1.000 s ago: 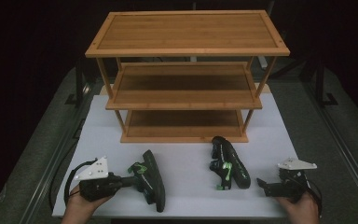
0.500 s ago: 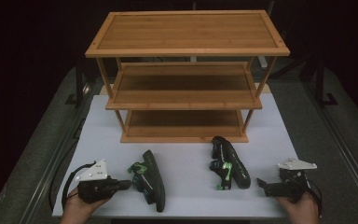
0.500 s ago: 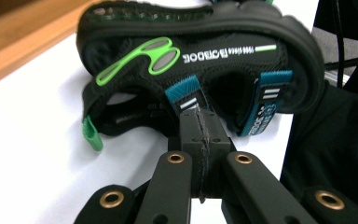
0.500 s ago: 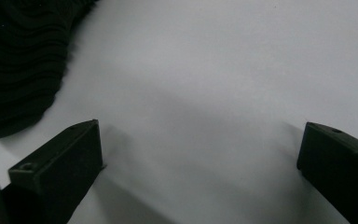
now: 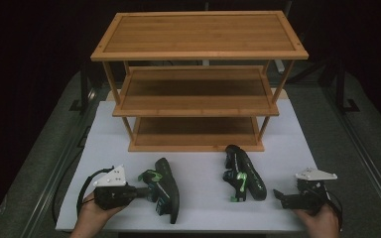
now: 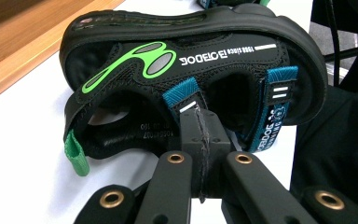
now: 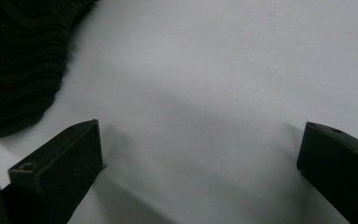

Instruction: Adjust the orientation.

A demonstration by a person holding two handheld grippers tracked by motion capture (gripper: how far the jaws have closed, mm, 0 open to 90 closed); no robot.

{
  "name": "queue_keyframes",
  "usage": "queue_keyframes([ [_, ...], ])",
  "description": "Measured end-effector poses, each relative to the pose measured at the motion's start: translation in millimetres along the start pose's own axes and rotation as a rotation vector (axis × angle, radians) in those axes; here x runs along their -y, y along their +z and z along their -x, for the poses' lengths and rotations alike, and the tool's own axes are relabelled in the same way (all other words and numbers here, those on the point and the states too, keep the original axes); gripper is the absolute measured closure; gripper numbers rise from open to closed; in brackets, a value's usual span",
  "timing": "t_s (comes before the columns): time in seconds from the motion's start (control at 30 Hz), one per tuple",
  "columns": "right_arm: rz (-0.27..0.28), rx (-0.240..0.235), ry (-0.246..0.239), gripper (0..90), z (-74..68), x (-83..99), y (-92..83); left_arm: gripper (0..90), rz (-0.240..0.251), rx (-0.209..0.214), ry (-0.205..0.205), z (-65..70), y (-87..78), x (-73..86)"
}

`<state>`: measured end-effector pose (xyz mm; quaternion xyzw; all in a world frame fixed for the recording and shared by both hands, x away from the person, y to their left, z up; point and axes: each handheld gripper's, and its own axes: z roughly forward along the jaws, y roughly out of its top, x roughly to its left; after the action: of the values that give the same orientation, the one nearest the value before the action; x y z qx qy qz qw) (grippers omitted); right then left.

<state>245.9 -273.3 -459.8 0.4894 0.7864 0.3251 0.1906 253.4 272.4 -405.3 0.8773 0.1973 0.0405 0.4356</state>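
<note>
My left black hand-held gripper [image 5: 141, 191] has its jaws pinched together on a strap of the black sandal with green and blue trim [image 6: 191, 70]. My right black hand-held gripper [image 5: 279, 195] sits low, jaws spread wide apart, holding nothing.

Strap of left sandal [image 6: 186, 98] hidden between pressed jaws, ribbed sole of right sandal [image 7: 18, 60] cut by frame edge, person's hands cropped at bottom edge.

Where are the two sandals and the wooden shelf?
left sandal [image 5: 166, 188], high view, on its sole edge.
right sandal [image 5: 244, 173], high view, on its upper.
wooden shelf [image 5: 198, 32], high view, on the top board.
</note>
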Motion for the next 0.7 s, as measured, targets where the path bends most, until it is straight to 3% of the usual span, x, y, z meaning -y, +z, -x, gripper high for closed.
queue_keyframes([
  [0.47,0.000,0.000,0.000,0.0,0.0,0.0,0.0,90.0,0.015,0.023,0.036,-2.0,14.6,-21.1],
  [0.7,0.000,0.000,0.000,0.0,-0.1,0.1,0.0,90.0,0.031,0.035,0.075,0.0,30.4,-41.9],
])
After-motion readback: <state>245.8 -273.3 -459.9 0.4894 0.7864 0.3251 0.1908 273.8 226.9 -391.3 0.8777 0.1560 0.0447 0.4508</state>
